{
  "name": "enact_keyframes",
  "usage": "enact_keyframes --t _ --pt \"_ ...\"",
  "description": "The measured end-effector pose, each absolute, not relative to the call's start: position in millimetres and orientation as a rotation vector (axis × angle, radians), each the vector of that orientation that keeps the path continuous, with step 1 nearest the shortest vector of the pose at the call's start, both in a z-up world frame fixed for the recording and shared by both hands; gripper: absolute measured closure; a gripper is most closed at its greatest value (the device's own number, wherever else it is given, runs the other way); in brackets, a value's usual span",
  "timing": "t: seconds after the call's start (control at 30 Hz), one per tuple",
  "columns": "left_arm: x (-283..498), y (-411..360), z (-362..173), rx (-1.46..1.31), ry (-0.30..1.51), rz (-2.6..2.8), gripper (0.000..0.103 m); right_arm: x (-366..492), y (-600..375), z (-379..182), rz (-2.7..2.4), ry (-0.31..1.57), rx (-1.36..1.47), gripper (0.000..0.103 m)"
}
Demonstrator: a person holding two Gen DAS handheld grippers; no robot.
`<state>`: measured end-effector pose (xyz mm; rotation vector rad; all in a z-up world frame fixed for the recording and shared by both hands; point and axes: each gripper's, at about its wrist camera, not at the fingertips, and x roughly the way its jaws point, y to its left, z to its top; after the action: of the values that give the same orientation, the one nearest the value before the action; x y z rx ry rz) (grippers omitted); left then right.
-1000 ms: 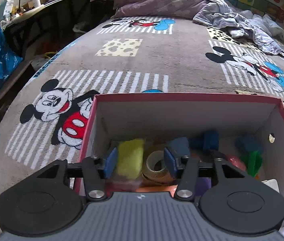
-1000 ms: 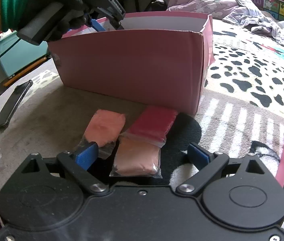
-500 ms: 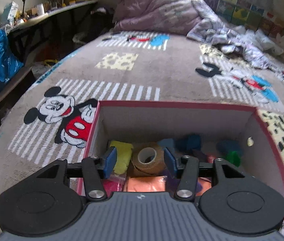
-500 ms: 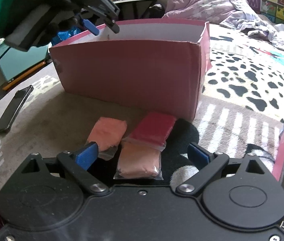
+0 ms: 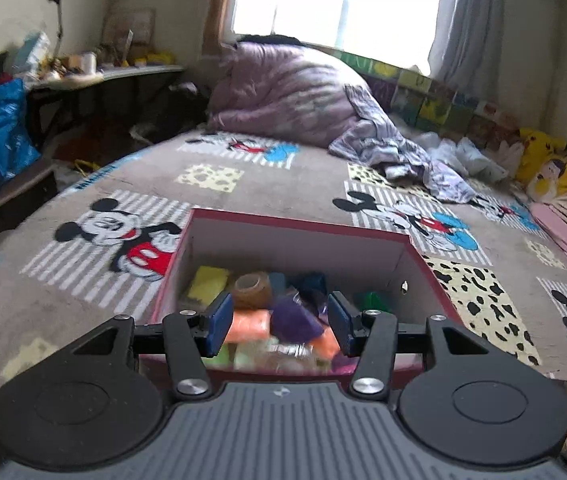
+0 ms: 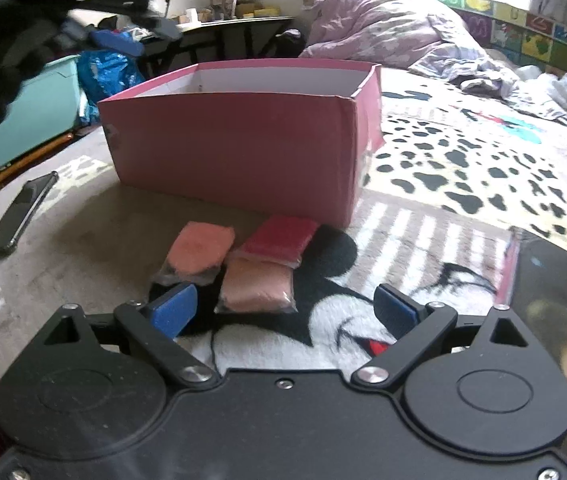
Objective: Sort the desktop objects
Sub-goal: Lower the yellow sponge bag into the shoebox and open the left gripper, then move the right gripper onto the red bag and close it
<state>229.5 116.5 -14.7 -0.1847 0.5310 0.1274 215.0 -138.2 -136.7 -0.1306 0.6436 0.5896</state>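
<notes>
The left claw [image 5: 279, 322] hangs above the near rim of the pink box [image 6: 243, 148] with its jaws apart and nothing between them, over a heap of packets and a tape roll [image 5: 252, 289] already inside. Since a second ago it has risen and its jaws have spread wider. The right claw [image 6: 285, 312], wide open and empty, sits just short of three bagged packets [image 6: 257, 258] on the bed [image 6: 463, 168] before the box; gathering them looks like the remaining work, needing a low close on one bag.

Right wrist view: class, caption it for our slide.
Open right gripper hovers over three clay packets beside the pink box.
</notes>
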Motion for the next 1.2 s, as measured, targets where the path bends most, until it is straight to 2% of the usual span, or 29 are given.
enact_keyframes --t 0.07,0.27,0.3,0.37,0.4,0.63,0.87,1.2 --pt "207.9 110.9 -20.8 -0.186 0.504 0.141 0.043 216.9 -138.5 -134.4 0.571 0.651 -0.12 0.006" --pt "164.2 94.8 -49.3 -0.153 0.499 0.179 0.042 227.7 -131.1 -127.8 0.529 0.665 -0.098 0.006" --pt "158.3 91.4 -54.6 -0.14 0.5 0.179 0.043 230.4 -128.5 -127.2 0.525 0.668 -0.092 0.008" --pt "148.1 86.2 -63.9 -0.103 0.504 0.19 0.043 237.1 -122.2 -126.3 0.519 0.68 -0.083 0.021" --pt "143.4 85.2 -67.7 -0.101 0.506 0.184 0.043 240.9 -117.4 -126.3 0.515 0.688 -0.089 0.024" --pt "115.5 82.5 -88.2 -0.086 0.509 0.139 0.043 260.4 -88.0 -128.5 0.494 0.74 -0.15 0.026" --pt "105.7 82.8 -97.8 -0.114 0.508 0.088 0.043 271.3 -68.5 -132.9 0.465 0.776 -0.231 0.039" --pt "105.1 87.7 -101.3 -0.157 0.508 0.048 0.043 282.5 -58.7 -139.8 0.432 0.815 -0.266 0.044"
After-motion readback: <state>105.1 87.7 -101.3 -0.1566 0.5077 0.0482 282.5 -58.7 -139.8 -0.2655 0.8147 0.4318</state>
